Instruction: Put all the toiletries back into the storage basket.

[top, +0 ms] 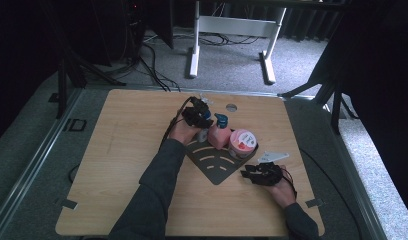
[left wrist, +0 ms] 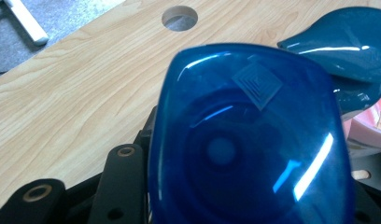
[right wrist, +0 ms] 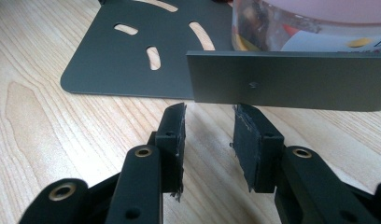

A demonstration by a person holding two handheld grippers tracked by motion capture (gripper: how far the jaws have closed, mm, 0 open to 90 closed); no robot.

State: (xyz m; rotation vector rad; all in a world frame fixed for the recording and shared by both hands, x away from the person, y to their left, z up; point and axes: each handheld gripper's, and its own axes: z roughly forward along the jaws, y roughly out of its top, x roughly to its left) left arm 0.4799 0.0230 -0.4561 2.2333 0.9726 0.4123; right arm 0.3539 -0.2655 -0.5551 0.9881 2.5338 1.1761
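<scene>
A dark grey slotted rack (top: 212, 162) lies at the table's middle. On it stand a pink pump bottle (top: 219, 136) with a blue pump head (left wrist: 338, 42) and a pink-lidded jar (top: 242, 141). My left gripper (top: 199, 116) reaches over the rack's far left corner. It is shut on a bottle's big blue cap (left wrist: 249, 140), which hides the pads. My right gripper (top: 252, 172) stands open at the rack's near right side. Its fingertips (right wrist: 209, 114) face the rack's upright grey wall (right wrist: 286, 86), just short of it, with nothing between them. The jar (right wrist: 310, 28) rises behind that wall.
The wooden table (top: 127, 150) has a round cable hole (top: 231, 107) behind the bottles. Bare wood lies on the left half and along the front. A white desk frame (top: 232, 30) and cables are on the carpet beyond the far edge.
</scene>
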